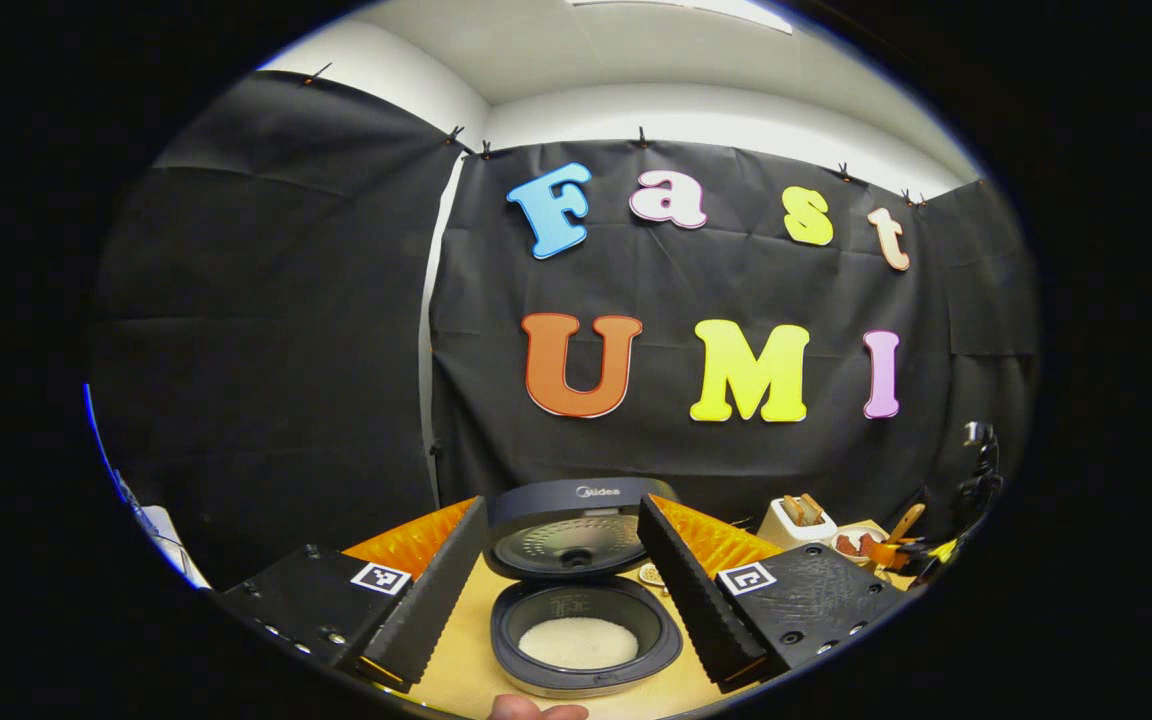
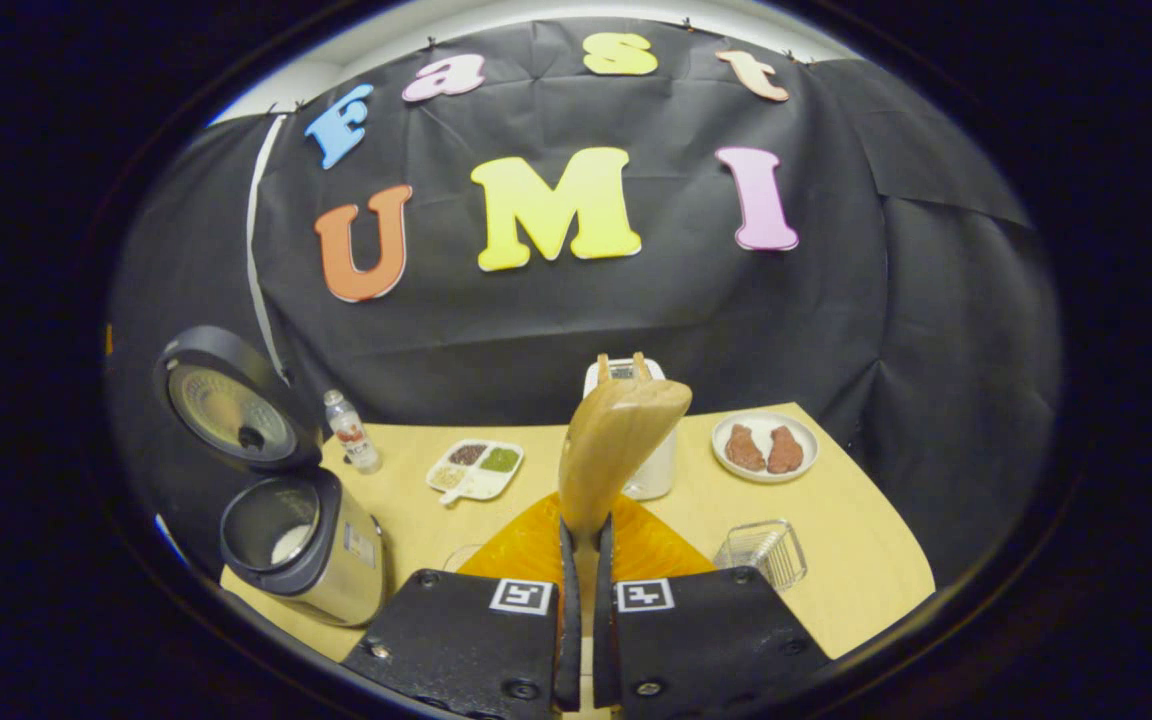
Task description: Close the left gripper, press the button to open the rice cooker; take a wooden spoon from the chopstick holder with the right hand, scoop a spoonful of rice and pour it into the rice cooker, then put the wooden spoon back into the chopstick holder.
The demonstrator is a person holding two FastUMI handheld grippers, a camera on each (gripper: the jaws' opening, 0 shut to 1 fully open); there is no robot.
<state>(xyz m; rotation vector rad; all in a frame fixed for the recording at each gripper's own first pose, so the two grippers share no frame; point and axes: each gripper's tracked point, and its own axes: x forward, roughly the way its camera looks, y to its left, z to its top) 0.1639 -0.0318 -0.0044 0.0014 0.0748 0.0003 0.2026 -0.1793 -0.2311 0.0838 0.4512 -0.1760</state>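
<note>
Wooden spoon (image 2: 616, 440) between right fingers (image 2: 568, 580)

The left gripper (image 1: 561, 560) is seen in the left gripper view as two flat black finger blocks. Each block carries a small square black-and-white marker on a white patch, and round screw heads are set along the lower edges. The inner faces are ribbed like saw teeth. Orange ridged panels are seen behind the fingers.

The right gripper (image 2: 584, 545) is built the same way: two black blocks, one square marker on each, screws near the lower corners, and an orange ridged panel behind. A fingertip (image 1: 536, 710) is seen at the bottom of the left gripper view.
</note>
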